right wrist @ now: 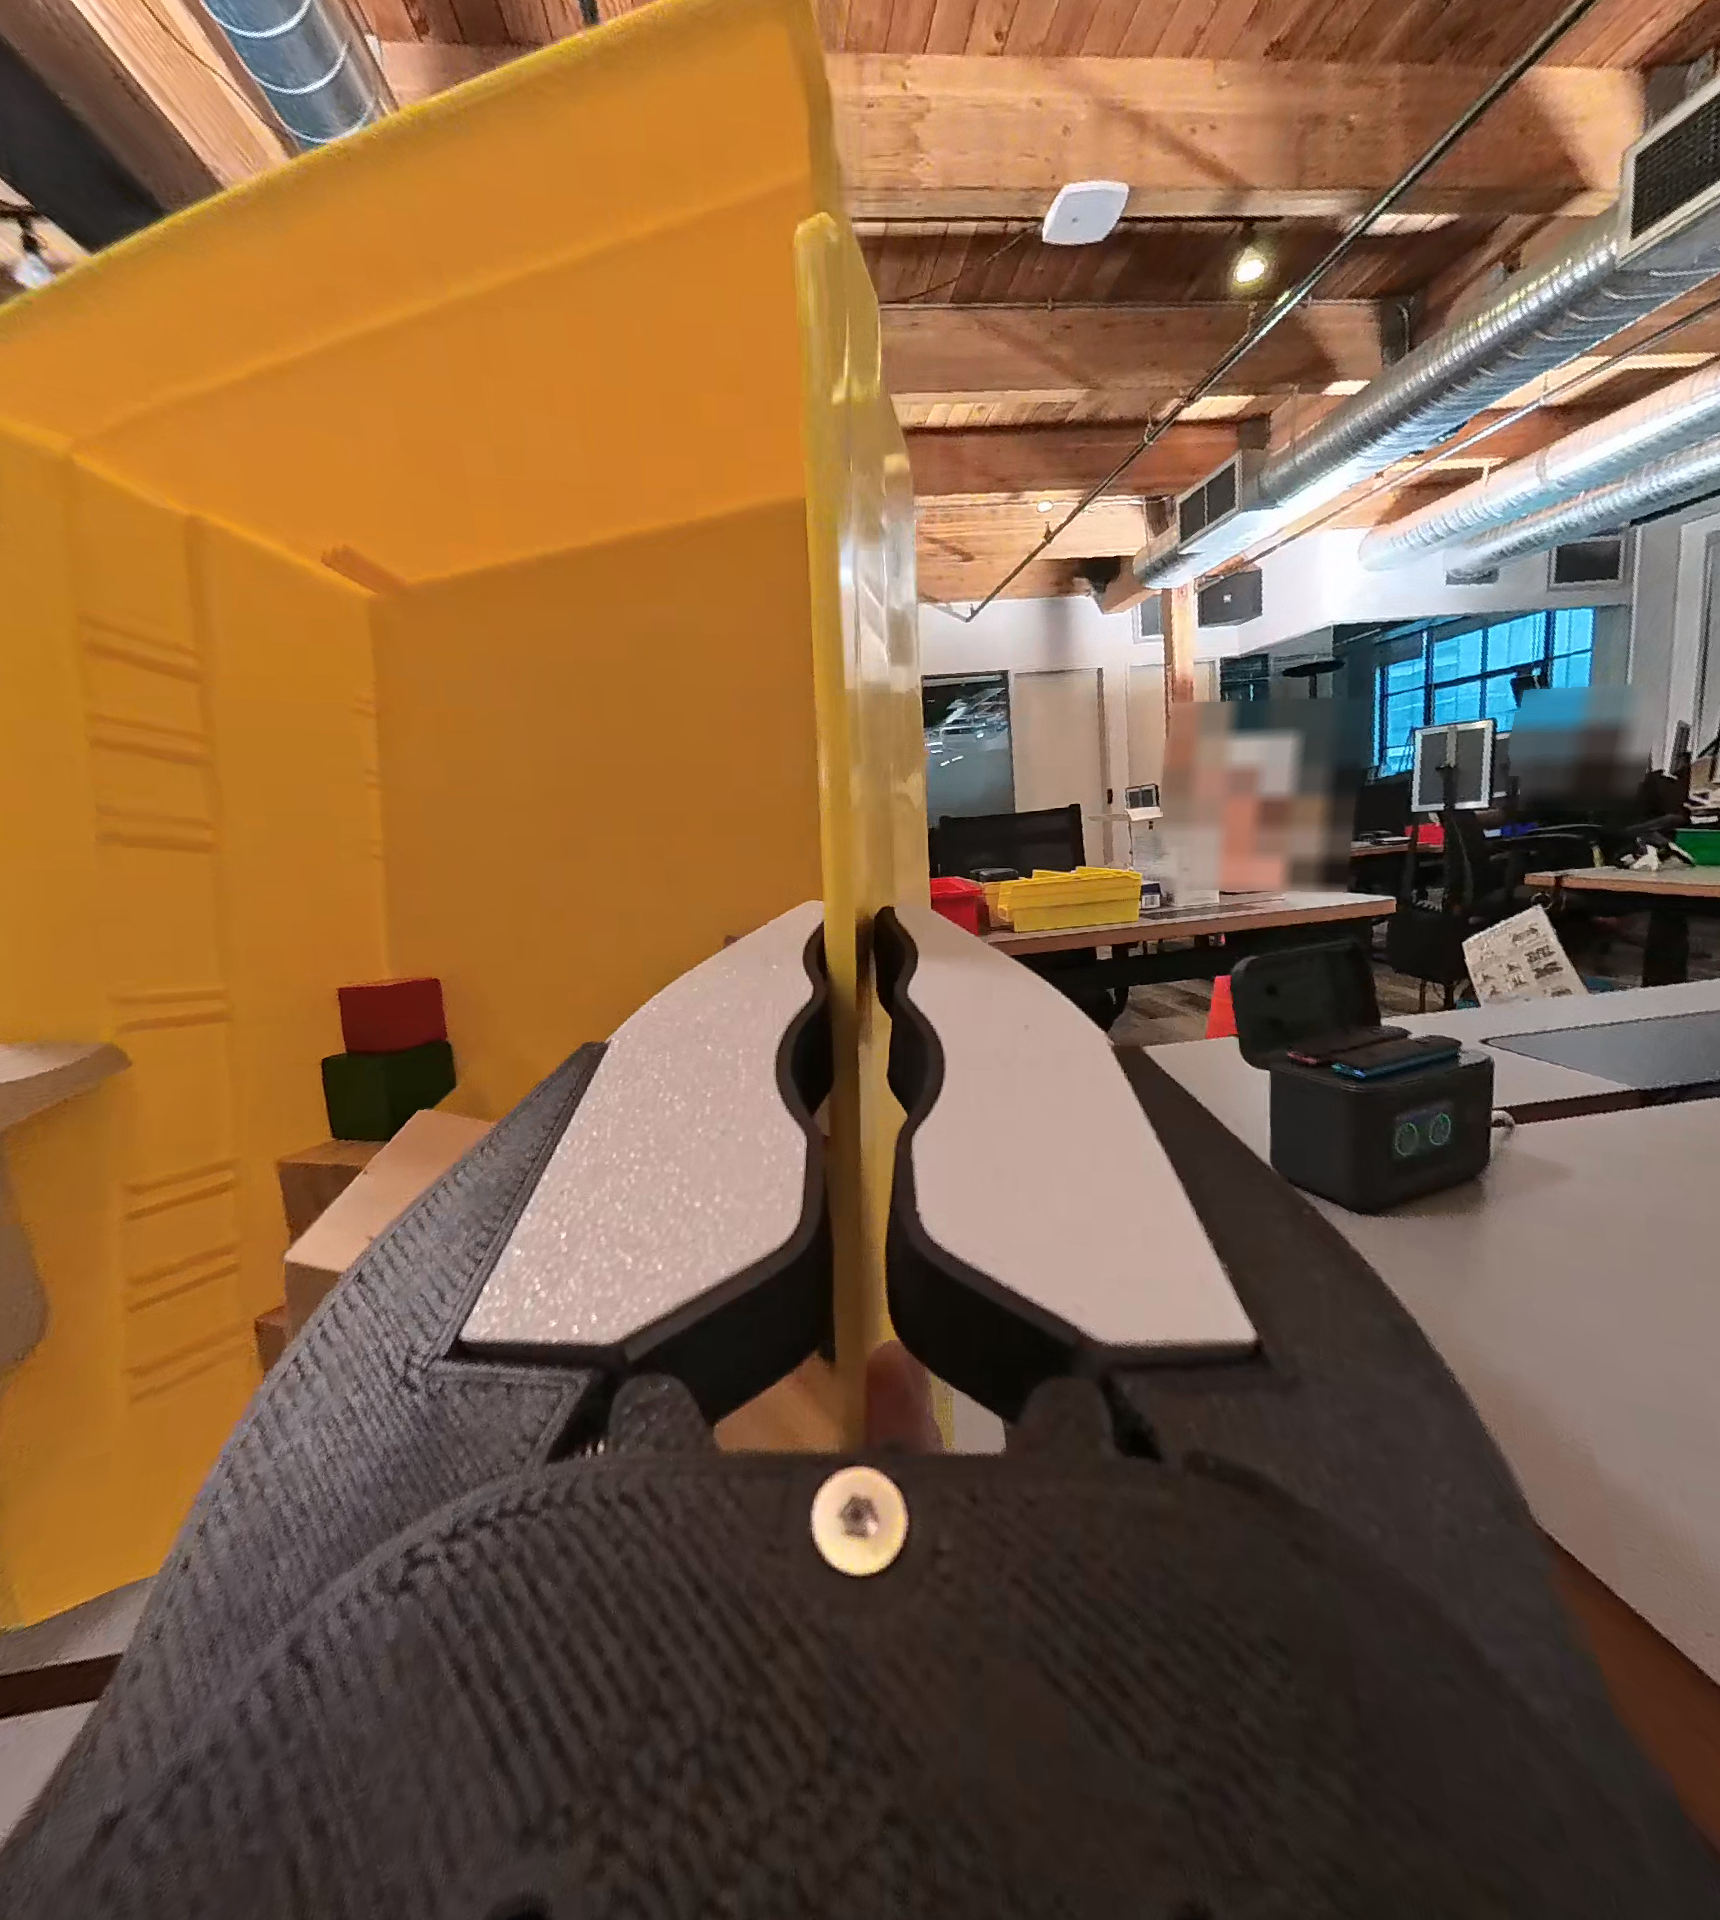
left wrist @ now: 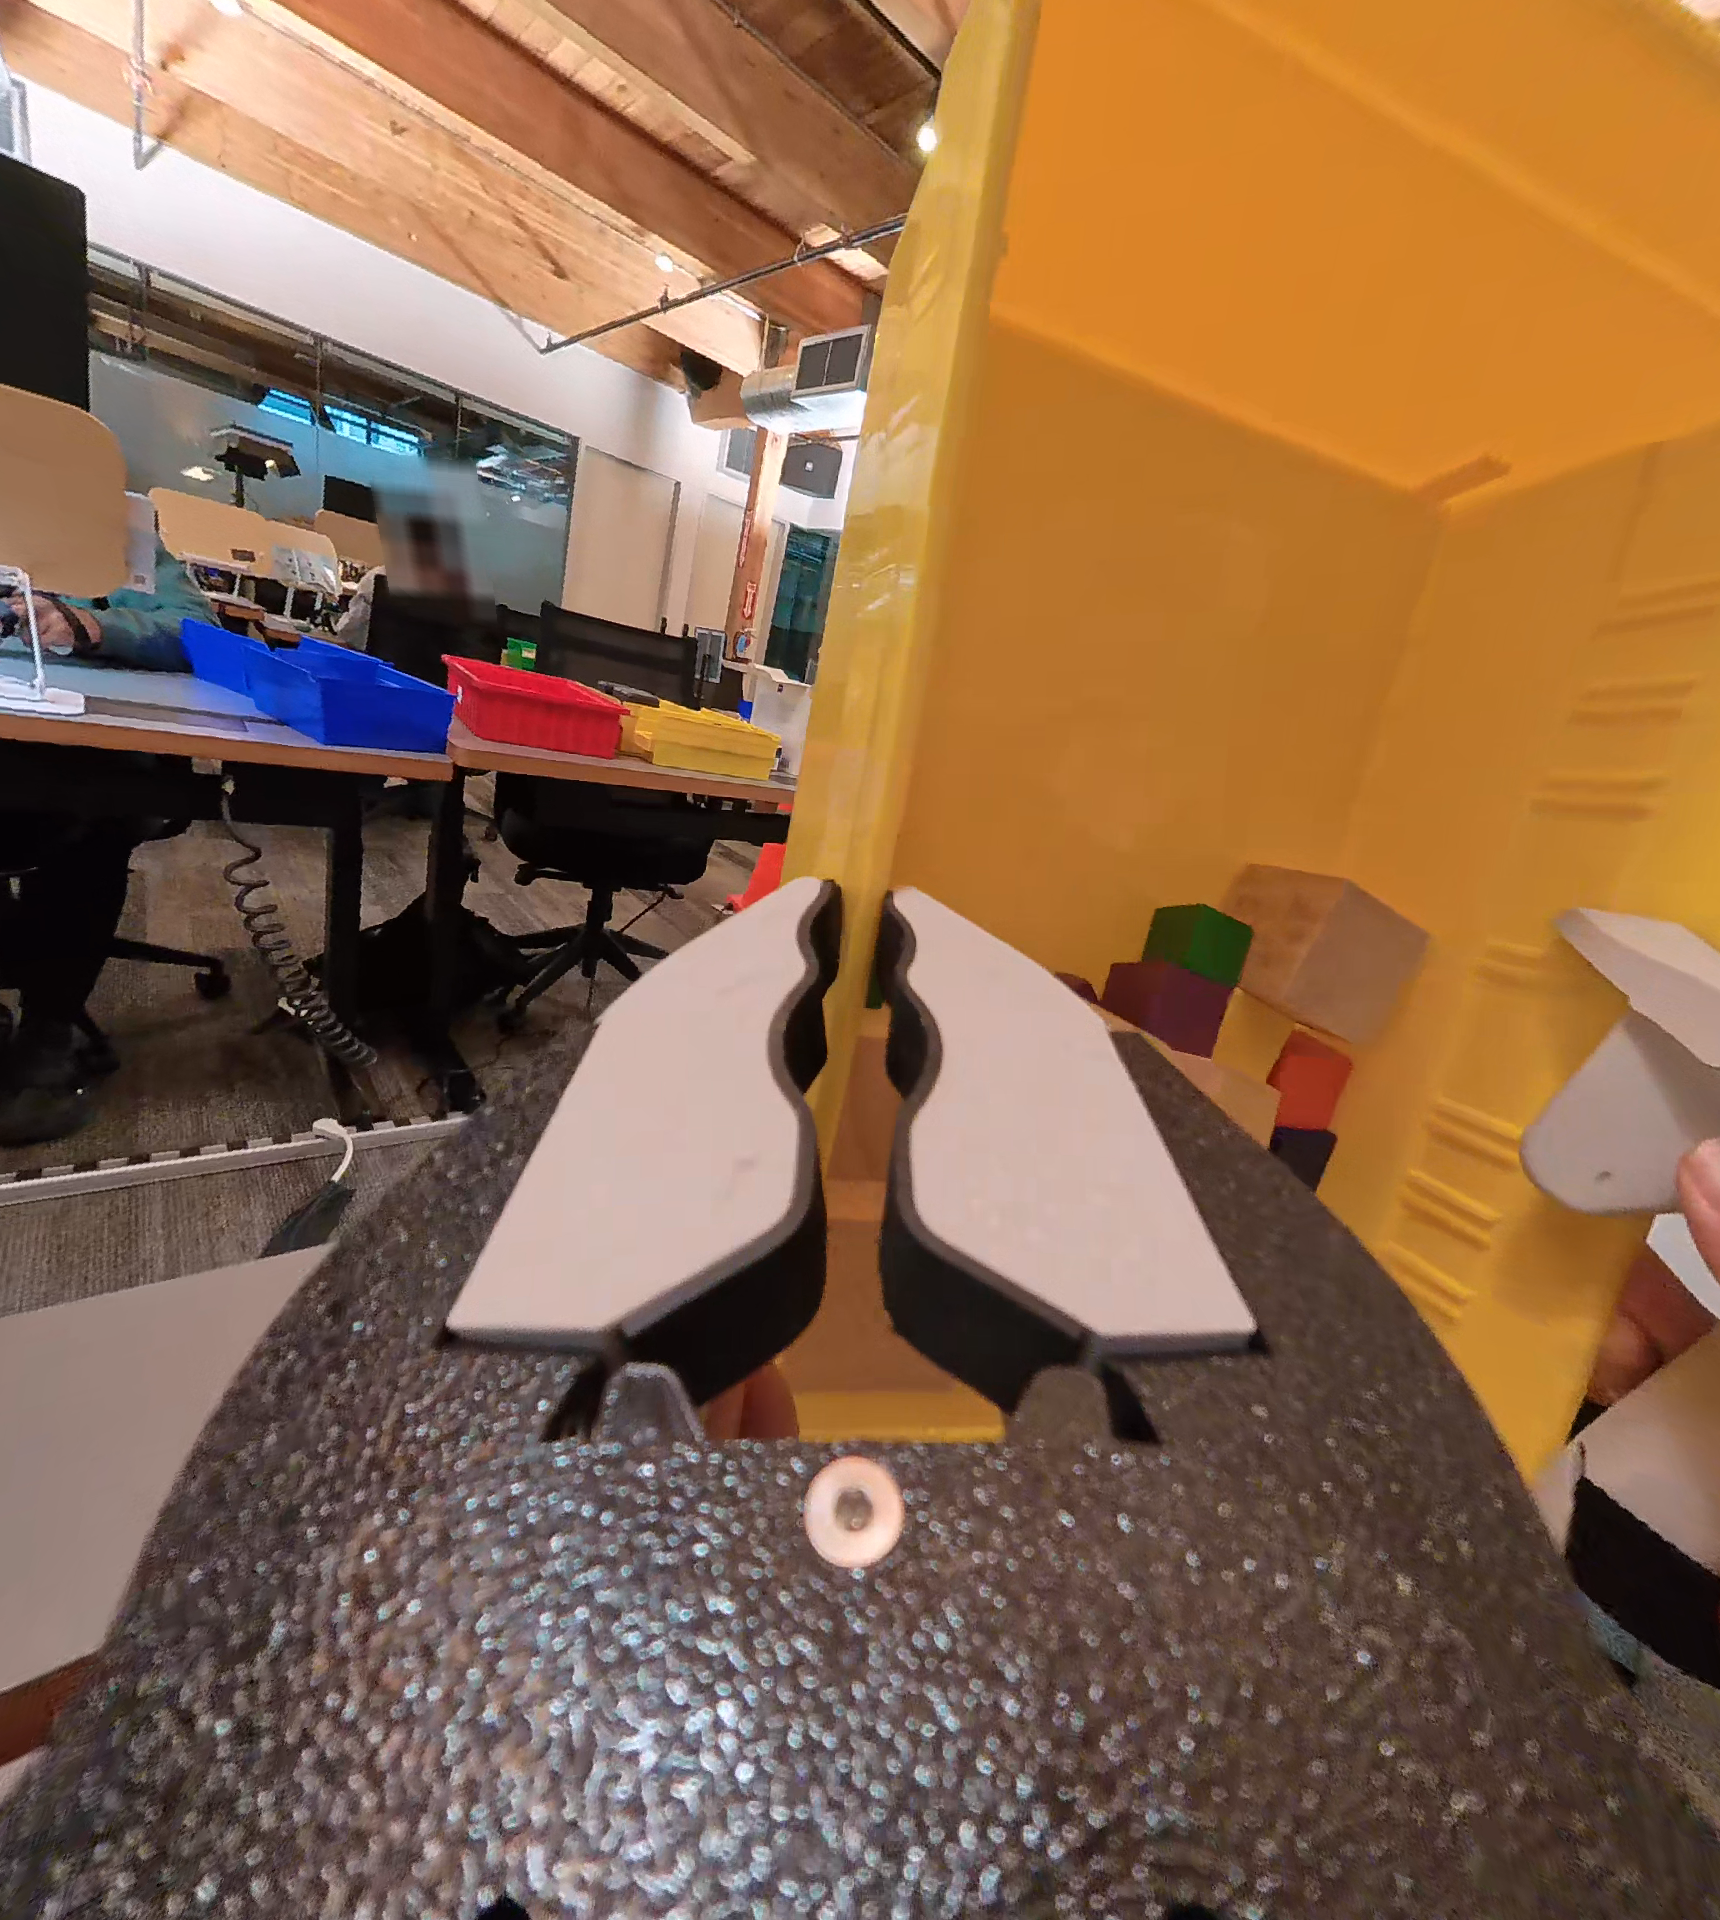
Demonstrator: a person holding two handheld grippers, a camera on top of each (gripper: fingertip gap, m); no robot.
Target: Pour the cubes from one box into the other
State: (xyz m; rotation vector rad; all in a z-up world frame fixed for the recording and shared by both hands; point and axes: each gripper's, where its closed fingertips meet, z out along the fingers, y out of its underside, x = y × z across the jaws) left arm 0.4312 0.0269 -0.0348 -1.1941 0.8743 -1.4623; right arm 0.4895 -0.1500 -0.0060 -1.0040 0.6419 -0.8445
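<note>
Left gripper (left wrist: 858,935) clamped on one side wall of yellow box (left wrist: 1251,623); right gripper (right wrist: 851,940) pinched opposite wall. Box was raised off table (right wrist: 1562,1299), tipped steeply. Inside, cubes (left wrist: 1240,997) piled at low end: green, purple, orange, plain wood; red cube (right wrist: 390,1013) sat atop green.

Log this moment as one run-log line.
phase: pouring | left gripper: shut on yellow box wall | right gripper: shut on opposite wall | box: tipped | cubes: still inside
</note>
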